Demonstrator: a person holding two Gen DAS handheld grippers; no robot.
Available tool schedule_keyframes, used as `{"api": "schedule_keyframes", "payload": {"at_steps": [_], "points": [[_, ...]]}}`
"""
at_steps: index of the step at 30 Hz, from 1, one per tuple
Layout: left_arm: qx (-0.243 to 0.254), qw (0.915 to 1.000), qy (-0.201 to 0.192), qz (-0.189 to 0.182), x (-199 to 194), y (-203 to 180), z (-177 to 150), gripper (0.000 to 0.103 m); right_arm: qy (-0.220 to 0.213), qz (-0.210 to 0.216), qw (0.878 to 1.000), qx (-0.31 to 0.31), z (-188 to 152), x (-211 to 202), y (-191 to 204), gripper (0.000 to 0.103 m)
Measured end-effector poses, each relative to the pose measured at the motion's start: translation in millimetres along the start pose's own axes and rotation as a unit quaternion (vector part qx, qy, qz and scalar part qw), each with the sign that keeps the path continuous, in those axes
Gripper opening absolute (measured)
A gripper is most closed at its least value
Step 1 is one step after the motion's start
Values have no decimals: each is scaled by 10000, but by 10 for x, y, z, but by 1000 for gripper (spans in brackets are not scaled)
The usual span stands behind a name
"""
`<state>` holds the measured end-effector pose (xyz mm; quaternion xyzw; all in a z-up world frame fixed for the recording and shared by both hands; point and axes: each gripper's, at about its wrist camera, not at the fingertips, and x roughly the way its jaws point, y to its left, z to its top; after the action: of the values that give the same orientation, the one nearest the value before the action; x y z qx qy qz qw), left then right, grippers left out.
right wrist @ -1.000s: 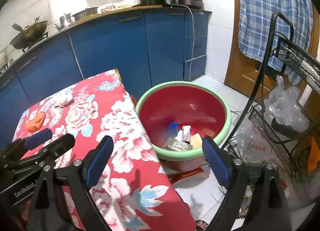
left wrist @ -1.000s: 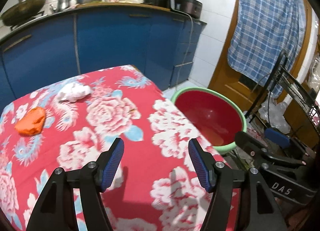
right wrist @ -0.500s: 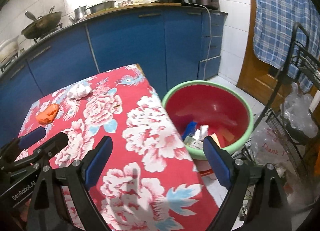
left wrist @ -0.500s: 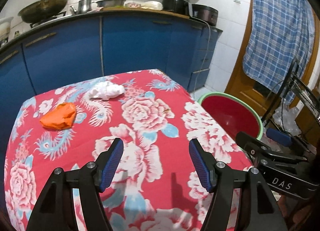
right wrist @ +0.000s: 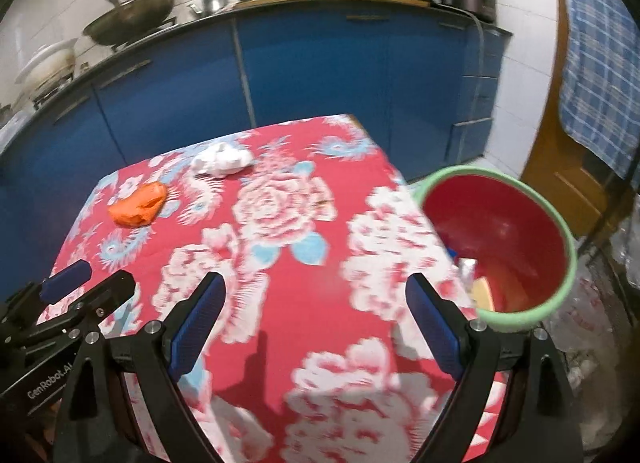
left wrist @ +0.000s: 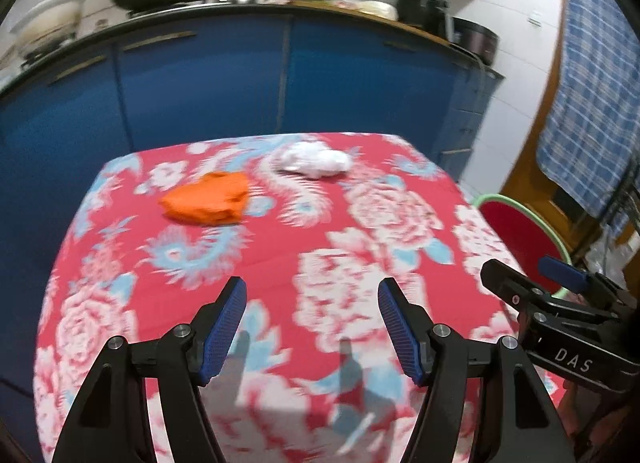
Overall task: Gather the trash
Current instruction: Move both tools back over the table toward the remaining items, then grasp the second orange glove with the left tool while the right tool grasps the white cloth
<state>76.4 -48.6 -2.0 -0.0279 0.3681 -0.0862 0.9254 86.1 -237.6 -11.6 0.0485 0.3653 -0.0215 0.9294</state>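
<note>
Hovering empty and wide-jawed over the flowered bench (left wrist: 328,263), the left claw (left wrist: 312,327) and right claw (right wrist: 316,319) face two scraps ahead: an orange wrapper (left wrist: 206,199) ahead-left and a white crumpled tissue (left wrist: 316,159) beyond it. The red basin (right wrist: 504,231), holding litter, sits right of the right claw. Next, likely, comes a reach forward to pinch one scrap. Readable lettering: "DAS" and "GenRobot.A".

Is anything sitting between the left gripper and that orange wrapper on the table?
Nothing visible. Only bare flowered tablecloth lies between the open left gripper and the orange wrapper; the white tissue sits off to its right.
</note>
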Motion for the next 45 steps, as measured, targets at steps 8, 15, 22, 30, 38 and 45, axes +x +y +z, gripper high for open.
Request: {"api": "schedule_keyframes", "payload": {"at_steps": [8, 15, 22, 30, 38, 45], "points": [[-473, 9980, -68, 414, -135, 516, -55, 70, 73, 478, 9981, -390, 49, 164, 516, 91], [-607, 9972, -37, 435, -122, 729, -123, 70, 100, 754, 9955, -558, 94, 260, 822, 91], [-490, 9986, 66, 202, 105, 775, 29, 73, 169, 684, 9960, -557, 198, 422, 819, 91], [-439, 9989, 128, -97, 651, 840, 517, 85, 368, 516, 9961, -607, 606, 806, 754, 91], [-591, 9964, 568, 200, 1386, 1014, 773, 86, 572, 501, 9966, -306, 1051, 1512, 743, 97], [-762, 9951, 517, 365, 1617, 1091, 823, 53, 920, 544, 9929, -519, 1176, 2115, 881, 97]]}}
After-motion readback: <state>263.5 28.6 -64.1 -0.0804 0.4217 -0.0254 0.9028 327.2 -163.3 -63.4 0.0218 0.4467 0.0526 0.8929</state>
